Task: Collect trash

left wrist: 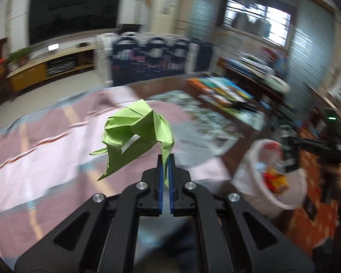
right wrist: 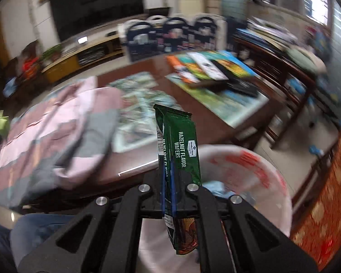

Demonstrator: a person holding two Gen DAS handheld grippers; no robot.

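- your left gripper [left wrist: 165, 159] has its jaws pinched tight on a tail of the crumpled green paper [left wrist: 136, 134], which hangs in the air above the pink and grey cloth [left wrist: 45, 147] on the table.
- your right gripper [right wrist: 168, 175] is clamped flat on the green hazelnut wafer wrapper [right wrist: 181, 150]; the wrapper stands upright through the jaws, its lower end hanging over the bin.
- the white-lined trash bin [right wrist: 272, 182] sits just beside the table's near edge, right under the wrapper in the right wrist view. from the left wrist view it lies off to the right, with yellow and red scraps [left wrist: 274, 179] already inside.
- so some trash is in, and two more pieces are lifted but not dropped.
- i judge the wrapper is ready for release; the paper has to travel across to the bin first.
- whether more trash lies on the wooden table [right wrist: 193, 122] is hard to say: the puzzle sheets and books [right wrist: 211, 68] are blurred.
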